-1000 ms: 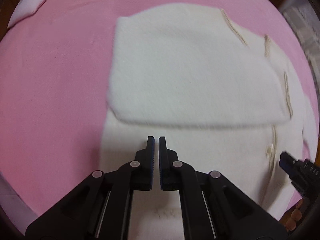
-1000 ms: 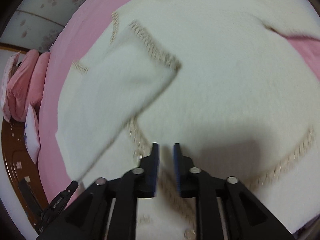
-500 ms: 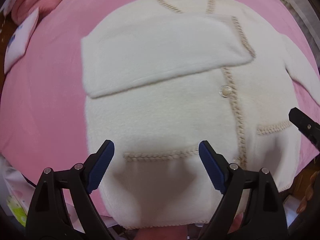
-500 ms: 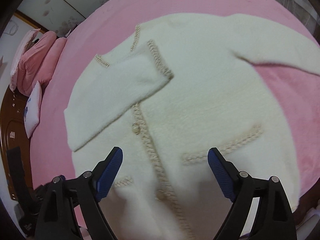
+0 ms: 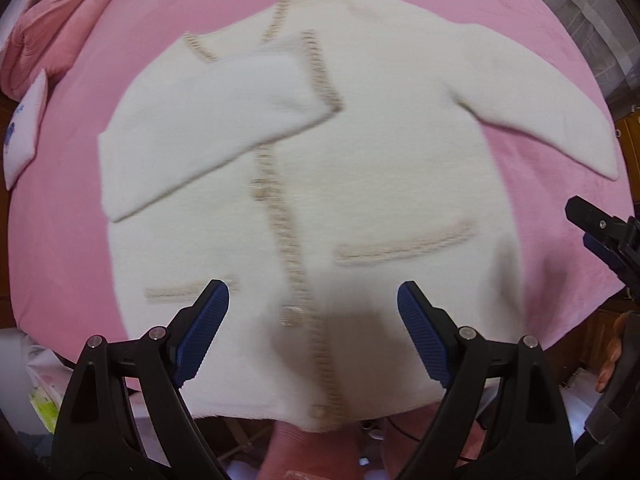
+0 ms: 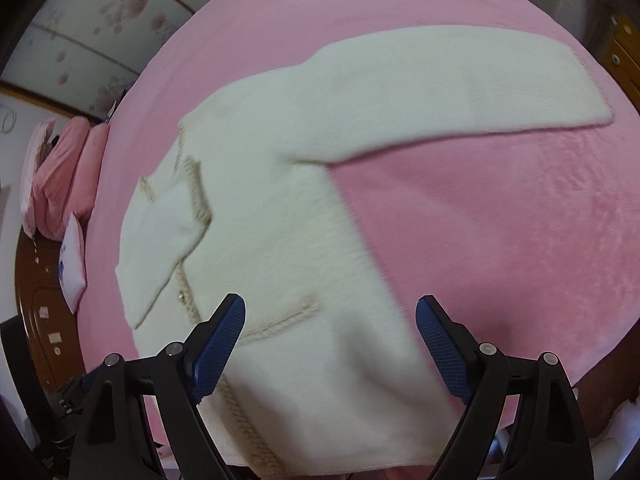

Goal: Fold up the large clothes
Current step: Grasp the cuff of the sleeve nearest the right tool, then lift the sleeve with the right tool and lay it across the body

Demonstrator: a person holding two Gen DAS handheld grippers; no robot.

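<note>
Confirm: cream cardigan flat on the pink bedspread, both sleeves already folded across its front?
Not quite. Only one sleeve is folded across the cardigan; the other sleeve lies stretched out on the pink bedspread, as the left wrist view shows.

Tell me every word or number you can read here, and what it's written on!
None can be read.
Small white pillow beside the pink bedspread: blue print, too blurred to read.
Cream cardigan: braid trim and buttons only, no writing shows.
Wooden furniture beside the bed: small pale stickers, too small to read.
</note>
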